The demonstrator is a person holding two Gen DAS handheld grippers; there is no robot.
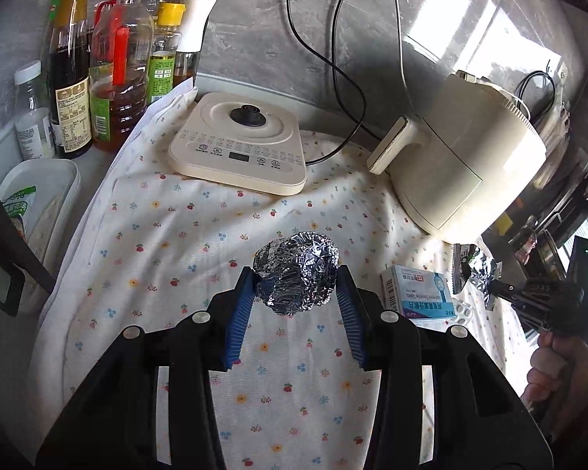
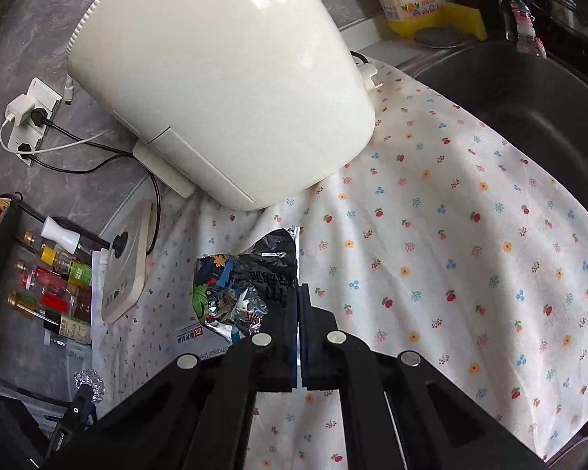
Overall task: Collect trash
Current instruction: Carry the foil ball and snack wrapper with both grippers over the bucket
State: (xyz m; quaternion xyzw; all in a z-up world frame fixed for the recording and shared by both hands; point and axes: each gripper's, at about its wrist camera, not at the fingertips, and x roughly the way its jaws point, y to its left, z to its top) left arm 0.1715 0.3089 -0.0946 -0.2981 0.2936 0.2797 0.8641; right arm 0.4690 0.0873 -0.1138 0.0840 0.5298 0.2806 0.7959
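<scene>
Between the left fingers (image 1: 242, 305), foil ball (image 1: 296, 274); snack wrapper (image 2: 247, 286) between the right.

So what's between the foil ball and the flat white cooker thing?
Only bare flowered cloth between the foil ball and induction cooker, seen in the left wrist view.

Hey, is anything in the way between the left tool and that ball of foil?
Nothing visible is. The foil ball already sits between the left tool's blue fingers, both pads against its sides, above the flowered cloth.
</scene>
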